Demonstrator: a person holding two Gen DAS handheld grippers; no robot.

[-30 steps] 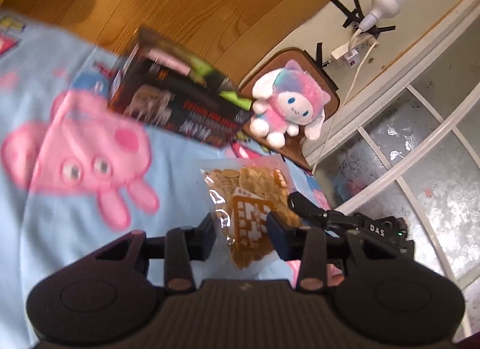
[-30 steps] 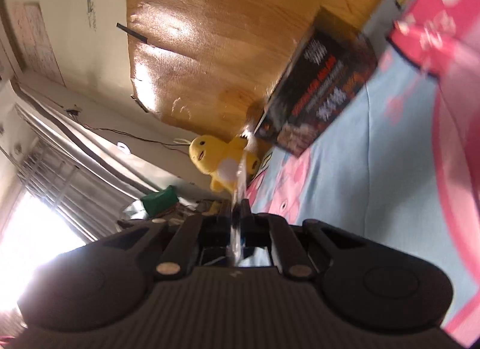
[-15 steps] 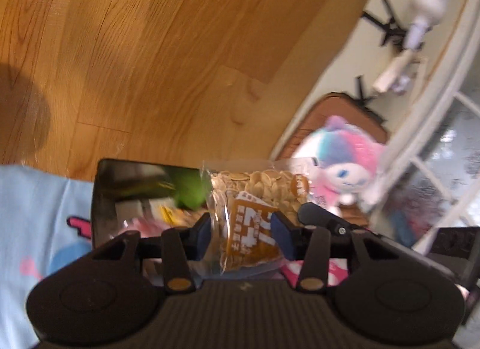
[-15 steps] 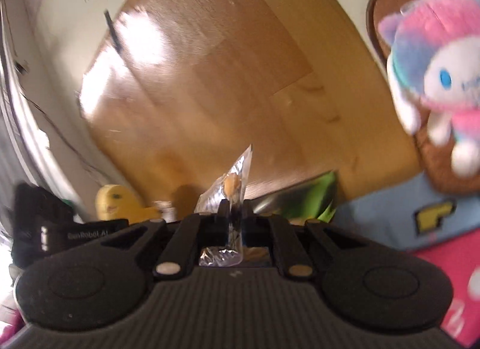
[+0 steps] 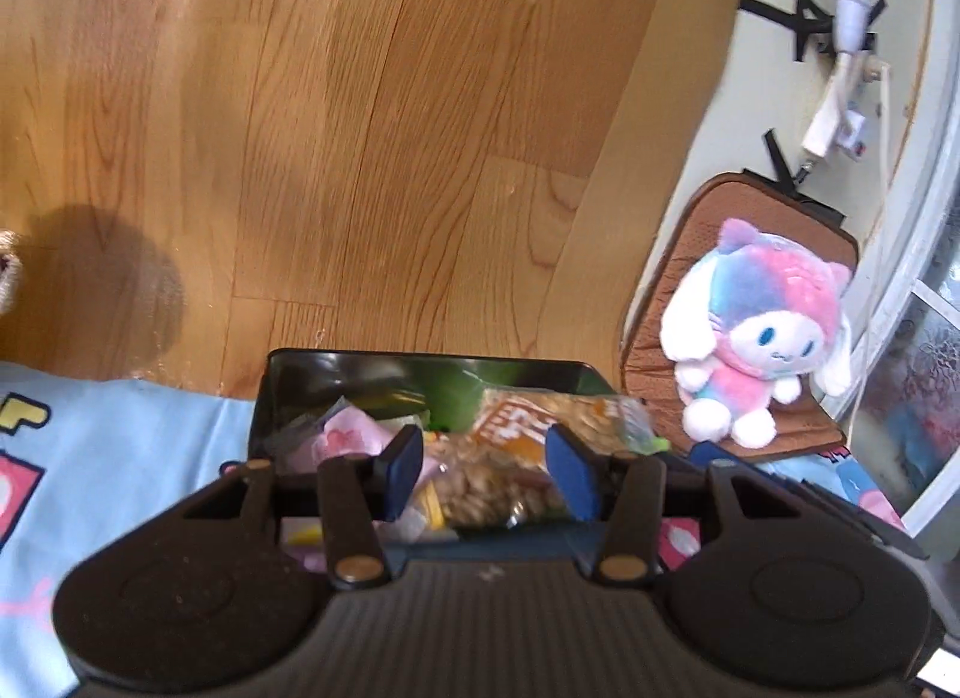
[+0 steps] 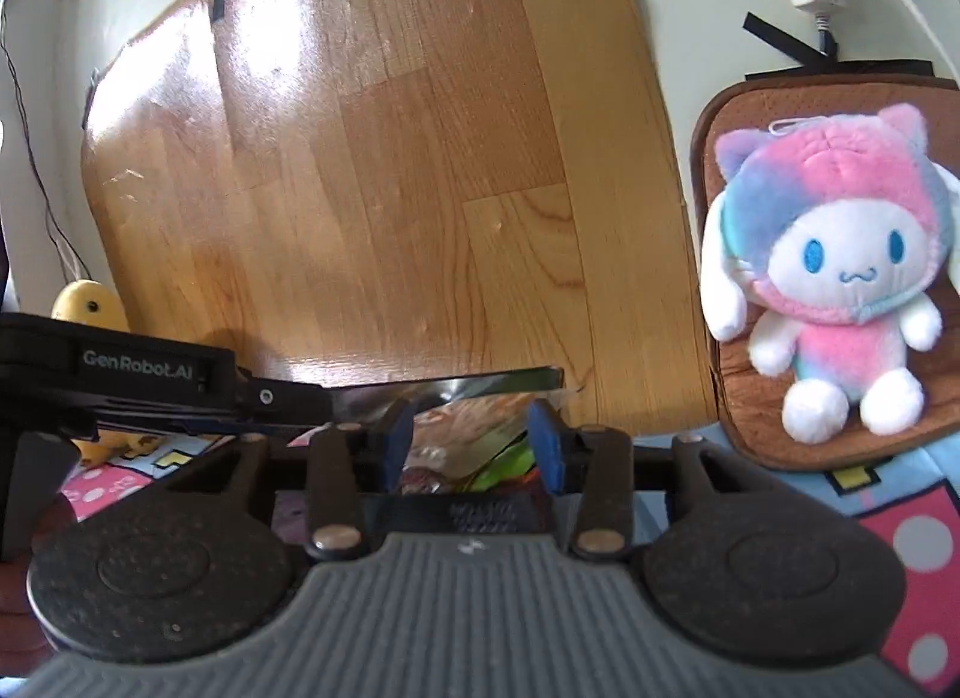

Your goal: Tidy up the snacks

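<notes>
- While both claws are poised over the same open black rectangular box (image 5: 420,365), the left gripper (image 5: 489,476) is seen with its blue-padded fingers (image 5: 403,461) spread wide, nothing being clamped between them.
- A clear packet of tan nuts with an orange label (image 5: 528,446) is found lying inside the box, in the gap between the left fingers; contact with the pads cannot be told.
- A pink-wrapped snack (image 5: 348,434) is tucked in the box just beside the nut packet, on its left.
- The right gripper (image 6: 474,446) is likewise parted, its fingers (image 6: 543,440) held above the box contents with nothing gripped.
- The box is set on a light blue cartoon-printed blanket (image 5: 120,446), at the edge meeting the wooden plank floor (image 5: 390,128).
- A pink, blue and white plush toy (image 6: 834,278) is seated on a brown cushion (image 6: 750,116), well apart from the box on its right.
</notes>
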